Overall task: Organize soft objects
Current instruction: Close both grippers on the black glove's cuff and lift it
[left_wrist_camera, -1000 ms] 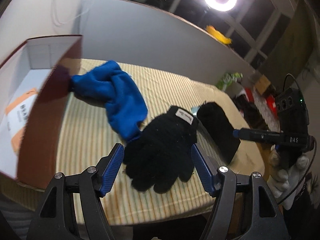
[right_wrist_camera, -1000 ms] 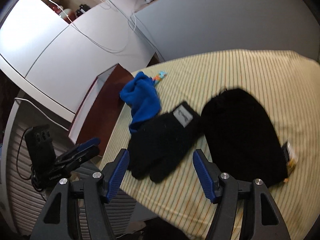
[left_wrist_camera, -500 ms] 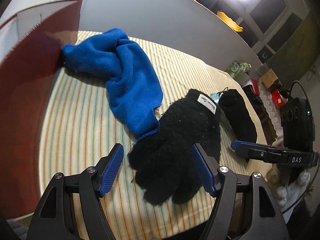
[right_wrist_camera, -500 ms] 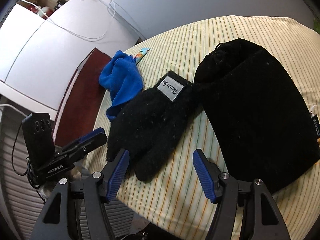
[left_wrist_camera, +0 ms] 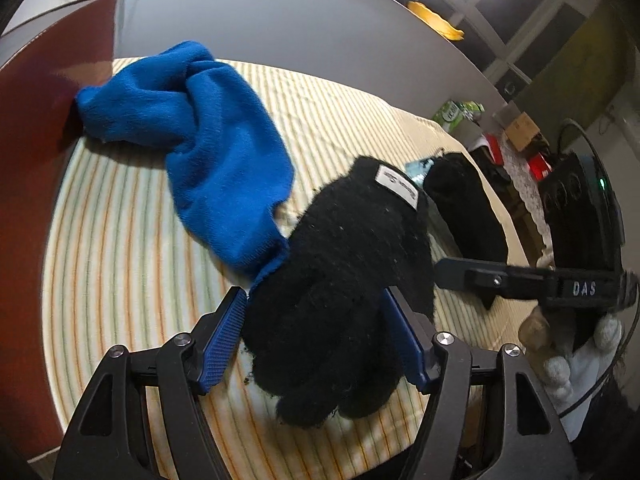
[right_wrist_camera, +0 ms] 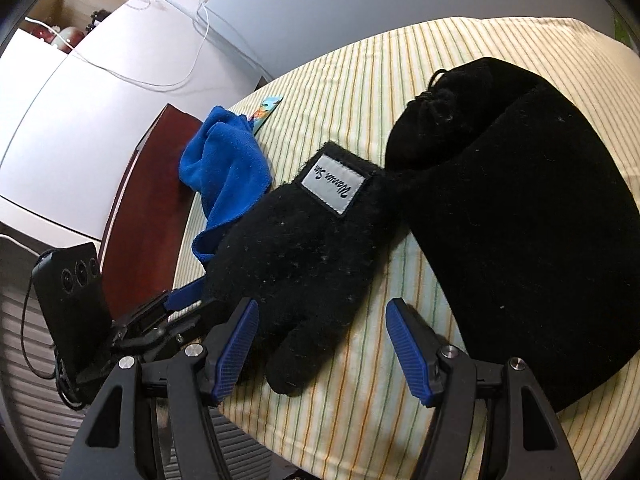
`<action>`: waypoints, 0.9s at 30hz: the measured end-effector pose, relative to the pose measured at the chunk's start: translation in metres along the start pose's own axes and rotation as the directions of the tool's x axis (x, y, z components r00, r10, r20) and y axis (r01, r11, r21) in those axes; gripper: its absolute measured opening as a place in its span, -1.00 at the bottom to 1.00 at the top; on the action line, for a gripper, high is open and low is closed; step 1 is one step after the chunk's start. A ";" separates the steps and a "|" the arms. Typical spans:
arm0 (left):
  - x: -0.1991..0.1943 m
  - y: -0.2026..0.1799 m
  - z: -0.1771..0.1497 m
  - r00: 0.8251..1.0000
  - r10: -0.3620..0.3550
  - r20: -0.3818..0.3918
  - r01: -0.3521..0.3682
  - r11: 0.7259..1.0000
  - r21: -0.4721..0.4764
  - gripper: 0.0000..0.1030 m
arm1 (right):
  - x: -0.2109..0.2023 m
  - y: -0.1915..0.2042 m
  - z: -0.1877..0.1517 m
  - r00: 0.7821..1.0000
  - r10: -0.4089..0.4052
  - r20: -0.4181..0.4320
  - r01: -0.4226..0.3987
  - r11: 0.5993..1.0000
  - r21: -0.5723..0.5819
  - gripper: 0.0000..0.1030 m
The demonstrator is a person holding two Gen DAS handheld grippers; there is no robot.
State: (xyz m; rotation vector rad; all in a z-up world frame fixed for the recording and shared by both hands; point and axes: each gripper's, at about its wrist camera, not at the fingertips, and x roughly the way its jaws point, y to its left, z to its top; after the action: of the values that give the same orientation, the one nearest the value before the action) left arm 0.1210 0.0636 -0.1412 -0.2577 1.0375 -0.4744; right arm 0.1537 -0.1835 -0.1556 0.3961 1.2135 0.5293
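Home room, striped tablecloth (right_wrist_camera: 400,80), white cupboards (right_wrist_camera: 80,100)

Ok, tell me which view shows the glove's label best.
The right wrist view: the white label on the black glove faces the camera, its script visible. The left wrist view shows it small, slanted and unreadable.

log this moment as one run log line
left gripper: jaws closing around black glove, not clamped | right gripper: open over glove fingers | blue cloth, black pouch: on striped cover
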 end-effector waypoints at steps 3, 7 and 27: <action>-0.002 -0.004 -0.005 1.000 -0.021 -0.010 0.022 1.000 0.018 0.04 | 0.002 0.002 0.001 1.000 0.006 -0.003 -0.006 1.000 -0.004 0.21; -0.004 -0.017 -0.011 1.000 -0.019 -0.012 0.020 0.998 0.061 -0.10 | 0.007 0.007 0.001 1.000 0.014 -0.015 -0.015 1.000 -0.018 0.22; 0.011 -0.064 -0.016 0.997 -0.073 -0.009 0.073 0.987 0.142 -0.44 | 0.018 0.013 0.001 1.000 0.003 0.022 -0.002 0.998 -0.064 -0.76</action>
State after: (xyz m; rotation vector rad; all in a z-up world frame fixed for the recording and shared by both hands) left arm 0.0955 0.0028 -0.1309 -0.1686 0.9958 -0.6126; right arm 0.1572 -0.1627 -0.1616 0.3485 1.1721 0.5634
